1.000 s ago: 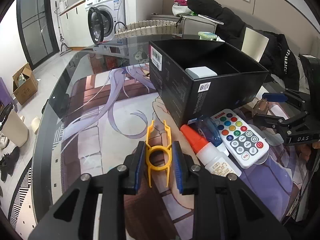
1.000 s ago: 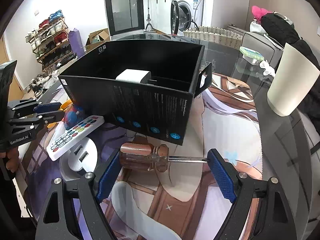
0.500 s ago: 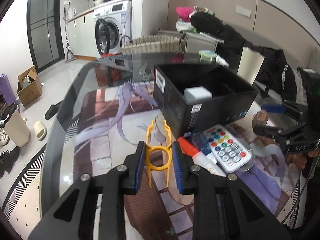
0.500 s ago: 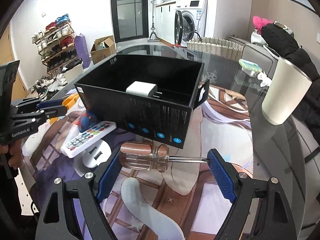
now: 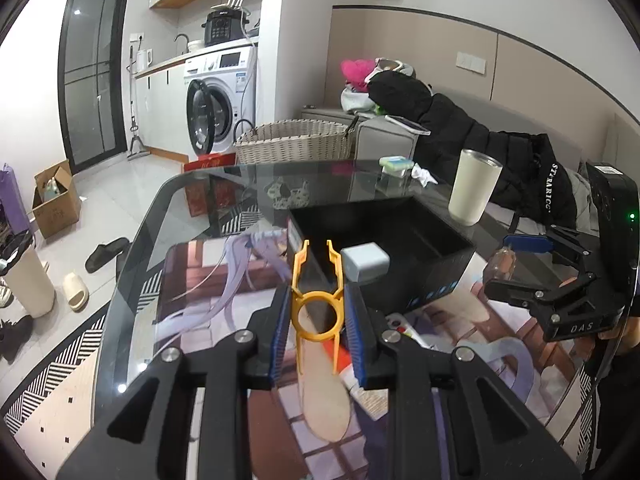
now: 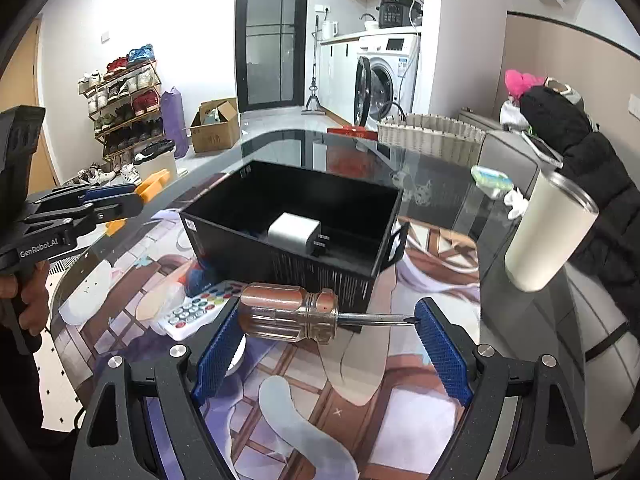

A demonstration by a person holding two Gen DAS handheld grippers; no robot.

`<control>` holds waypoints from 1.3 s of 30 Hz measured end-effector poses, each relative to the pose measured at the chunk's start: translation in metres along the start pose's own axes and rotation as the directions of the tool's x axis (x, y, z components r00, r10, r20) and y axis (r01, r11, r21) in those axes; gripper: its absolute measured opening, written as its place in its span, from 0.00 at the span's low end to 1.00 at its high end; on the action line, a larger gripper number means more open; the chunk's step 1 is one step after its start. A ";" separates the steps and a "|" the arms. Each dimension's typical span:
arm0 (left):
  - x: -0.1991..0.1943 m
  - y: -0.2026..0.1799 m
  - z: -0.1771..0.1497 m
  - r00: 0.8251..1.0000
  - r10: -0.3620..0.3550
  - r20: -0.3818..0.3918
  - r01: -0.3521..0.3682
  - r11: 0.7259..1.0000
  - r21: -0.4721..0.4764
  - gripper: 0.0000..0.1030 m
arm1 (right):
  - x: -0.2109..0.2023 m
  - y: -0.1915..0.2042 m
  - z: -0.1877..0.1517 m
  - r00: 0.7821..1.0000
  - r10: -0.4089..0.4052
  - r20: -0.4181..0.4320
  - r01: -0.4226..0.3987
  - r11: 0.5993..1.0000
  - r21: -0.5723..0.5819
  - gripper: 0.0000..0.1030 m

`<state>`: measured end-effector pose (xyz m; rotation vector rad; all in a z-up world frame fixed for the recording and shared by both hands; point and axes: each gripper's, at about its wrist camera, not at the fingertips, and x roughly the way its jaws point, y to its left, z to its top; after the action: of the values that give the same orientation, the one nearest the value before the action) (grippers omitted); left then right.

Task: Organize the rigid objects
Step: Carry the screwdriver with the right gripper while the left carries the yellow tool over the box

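Left claw point(image 5: 316, 312) narrow, clamped on a yellow clip tool point(image 5: 317, 300) by its ring, prongs pointing up-frame toward the black box point(image 5: 432, 276) at centre. Right claw point(image 6: 326, 330) wide but gripping a screwdriver point(image 6: 296, 314) end to end: handle against the left pad, blade tip on the right pad, lying crosswise in lower centre of the right wrist view. Both items are clear of the worktop point(image 6: 440, 184), near the box's front wall. Judged step: carry each over the rim and drop inside. Do it well by clearing the wall first, then lowering before releasing; the screwdriver's end-to-end hold looks slip-prone, so keep it level. A white charger point(image 6: 294, 232) already sits inside near the middle; aim beside it. A remote point(image 6: 196, 312) lies on the worktop just in front of the box, below the claws. A cream tumbler point(image 6: 548, 232) stands at right, well apart from the box. The two claws converge on one opening; stagger them.
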<state>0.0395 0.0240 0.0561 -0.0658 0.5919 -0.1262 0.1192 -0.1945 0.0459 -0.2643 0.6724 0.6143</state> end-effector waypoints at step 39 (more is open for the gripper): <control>0.078 -0.026 0.030 0.997 0.025 0.073 -0.027 0.999 0.022 0.24 | 0.041 0.004 0.049 0.989 0.086 0.123 -0.088 0.996 0.009 0.84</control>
<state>0.1177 -0.0115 0.0410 -0.0398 0.5183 -0.1052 0.1666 -0.1531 0.0560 -0.1826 0.5718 0.7030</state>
